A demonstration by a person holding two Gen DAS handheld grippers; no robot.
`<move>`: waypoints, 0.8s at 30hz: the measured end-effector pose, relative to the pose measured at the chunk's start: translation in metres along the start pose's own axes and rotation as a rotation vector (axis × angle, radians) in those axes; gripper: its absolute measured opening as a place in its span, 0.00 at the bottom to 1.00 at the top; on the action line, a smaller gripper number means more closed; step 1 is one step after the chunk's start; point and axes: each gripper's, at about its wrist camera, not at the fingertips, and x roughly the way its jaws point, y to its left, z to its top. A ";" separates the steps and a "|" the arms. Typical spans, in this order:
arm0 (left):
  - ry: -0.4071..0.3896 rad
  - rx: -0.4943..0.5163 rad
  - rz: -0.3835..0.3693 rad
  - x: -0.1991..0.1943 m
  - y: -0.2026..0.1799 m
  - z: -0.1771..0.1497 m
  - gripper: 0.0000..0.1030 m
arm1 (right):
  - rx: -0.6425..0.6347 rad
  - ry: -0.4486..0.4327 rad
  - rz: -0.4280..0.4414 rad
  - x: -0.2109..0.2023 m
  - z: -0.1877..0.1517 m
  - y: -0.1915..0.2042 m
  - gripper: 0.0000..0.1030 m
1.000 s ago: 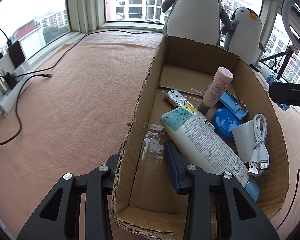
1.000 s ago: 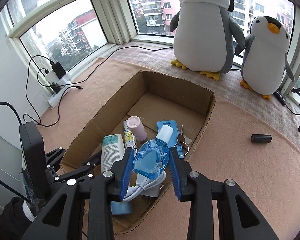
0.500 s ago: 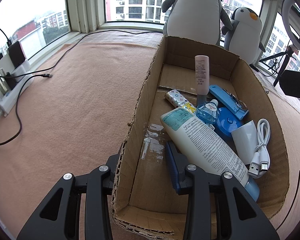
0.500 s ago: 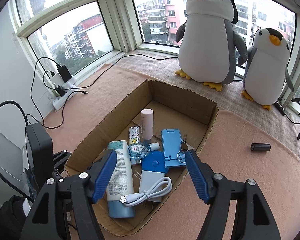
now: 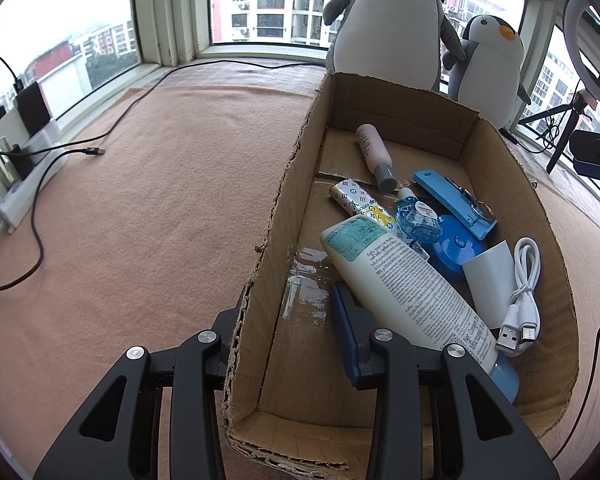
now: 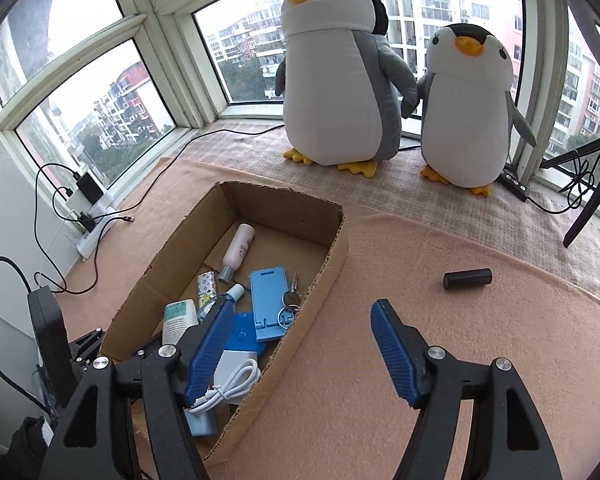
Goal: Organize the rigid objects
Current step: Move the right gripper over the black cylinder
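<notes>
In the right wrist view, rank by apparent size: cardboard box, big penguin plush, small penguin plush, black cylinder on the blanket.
1. Cardboard box, though it sits nearer the camera than the plushes.
2. Big penguin plush.
3. Small penguin plush.
4. Black cylinder, clearly the smallest.

Box versus big penguin is close; nearness inflates the box.

It was a room in a high-rise flat: a bay window (image 6: 340, 40) looked onto apartment blocks. Two plush penguins (image 6: 340, 92) stood on the sill, and a pink blanket (image 5: 140, 200) covered the ledge.
</notes>
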 end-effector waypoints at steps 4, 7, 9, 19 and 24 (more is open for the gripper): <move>0.000 0.000 0.000 0.000 0.000 0.000 0.35 | 0.051 0.003 -0.036 0.001 0.001 -0.025 0.65; 0.000 0.000 0.000 0.000 0.000 0.000 0.35 | 0.101 0.012 -0.075 0.006 0.002 -0.044 0.65; 0.000 0.000 0.000 0.000 0.000 0.000 0.35 | 0.149 0.027 -0.089 0.011 0.001 -0.058 0.65; 0.000 -0.001 -0.001 0.000 0.000 0.000 0.35 | 0.337 0.083 -0.169 0.045 0.009 -0.106 0.65; -0.001 -0.005 -0.006 0.001 -0.002 -0.001 0.35 | 0.403 0.101 -0.211 0.057 0.014 -0.118 0.65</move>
